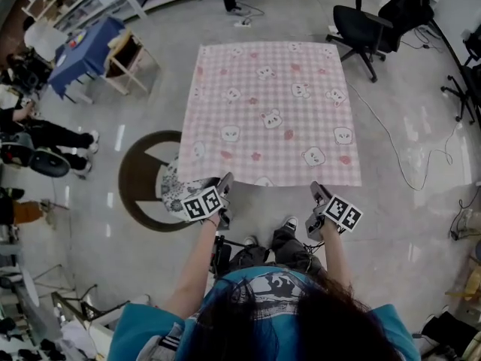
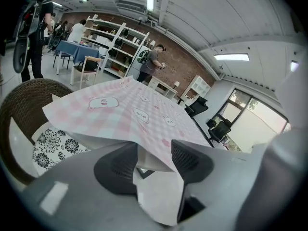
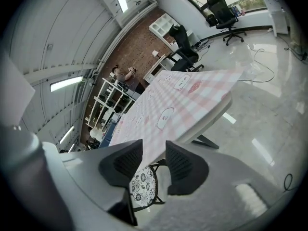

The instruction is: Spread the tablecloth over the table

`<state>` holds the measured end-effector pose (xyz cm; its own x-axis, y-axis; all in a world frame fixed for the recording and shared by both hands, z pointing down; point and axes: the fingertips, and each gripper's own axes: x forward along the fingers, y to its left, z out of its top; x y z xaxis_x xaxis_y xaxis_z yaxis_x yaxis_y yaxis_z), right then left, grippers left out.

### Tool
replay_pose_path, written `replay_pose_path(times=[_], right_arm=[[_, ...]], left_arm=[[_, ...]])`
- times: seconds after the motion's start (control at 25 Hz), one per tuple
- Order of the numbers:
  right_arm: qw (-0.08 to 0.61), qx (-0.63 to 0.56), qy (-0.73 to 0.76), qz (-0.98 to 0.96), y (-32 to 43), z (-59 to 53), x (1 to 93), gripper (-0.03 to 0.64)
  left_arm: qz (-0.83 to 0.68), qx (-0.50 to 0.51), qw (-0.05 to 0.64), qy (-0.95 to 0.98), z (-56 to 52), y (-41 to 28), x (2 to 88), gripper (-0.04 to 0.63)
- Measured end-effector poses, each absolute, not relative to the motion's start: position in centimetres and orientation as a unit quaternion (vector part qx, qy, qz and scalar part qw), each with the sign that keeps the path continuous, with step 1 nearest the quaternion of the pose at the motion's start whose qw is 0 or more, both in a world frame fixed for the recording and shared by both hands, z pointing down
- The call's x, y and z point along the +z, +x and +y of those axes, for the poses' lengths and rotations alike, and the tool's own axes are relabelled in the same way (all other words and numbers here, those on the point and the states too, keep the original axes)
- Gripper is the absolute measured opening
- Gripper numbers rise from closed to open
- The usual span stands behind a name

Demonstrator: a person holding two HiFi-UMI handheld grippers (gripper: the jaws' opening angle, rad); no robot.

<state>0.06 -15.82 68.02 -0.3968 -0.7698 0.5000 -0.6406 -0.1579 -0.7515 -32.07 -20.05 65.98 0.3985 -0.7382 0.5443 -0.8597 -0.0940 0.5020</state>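
A pink checked tablecloth point(image 1: 270, 111) with bear prints lies flat over the table and hides its top. Both grippers sit at its near edge. My left gripper point(image 1: 224, 183) is at the near-left part, shut on the tablecloth point(image 2: 139, 114), which rises to a peak and hangs folded between the jaws of the left gripper point(image 2: 155, 150). My right gripper point(image 1: 319, 192) is at the near-right part. In the right gripper view the edge of the tablecloth point(image 3: 173, 105) runs in between the narrow jaws of the right gripper point(image 3: 154, 150). The table's white underside point(image 3: 211, 114) shows below it.
A brown round chair point(image 1: 143, 179) with a black-and-white patterned cushion point(image 1: 171, 183) stands at the table's near-left corner, beside my left gripper. A black office chair point(image 1: 361, 25) stands far right, a blue-covered table point(image 1: 86, 51) and a wooden chair point(image 1: 128, 59) far left. Cables point(image 1: 391, 138) cross the floor on the right.
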Motion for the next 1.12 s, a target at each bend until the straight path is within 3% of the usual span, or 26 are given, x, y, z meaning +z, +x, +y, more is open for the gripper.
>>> replay_pose_path(times=[0.2, 0.68, 0.76, 0.96, 1.12], right_arm=[[0.071, -0.505, -0.548, 0.663, -1.9, -15.1, 64.7, 0.149], [0.074, -0.426, -0.519, 0.737, -9.6, -11.9, 59.0, 0.120], [0.069, -0.412, -0.515, 0.749, -10.5, -11.3, 58.3, 0.120], [0.045, -0.380, -0.484, 0.787, -13.6, -10.2, 55.6, 0.115], [0.033, -0.346, -0.461, 0.816, -16.4, -9.4, 53.1, 0.112]], left_arm=[[-0.514, 0.056, 0.402, 0.756, -19.2, -31.4, 64.2, 0.221], [-0.408, -0.003, 0.331, 0.851, -15.5, -29.9, 58.4, 0.179], [-0.395, 0.003, 0.297, 0.869, -14.8, -30.0, 57.5, 0.175], [-0.366, 0.076, 0.139, 0.917, -13.7, -30.4, 55.2, 0.161], [-0.347, 0.058, 0.087, 0.932, -12.3, -31.6, 52.0, 0.155]])
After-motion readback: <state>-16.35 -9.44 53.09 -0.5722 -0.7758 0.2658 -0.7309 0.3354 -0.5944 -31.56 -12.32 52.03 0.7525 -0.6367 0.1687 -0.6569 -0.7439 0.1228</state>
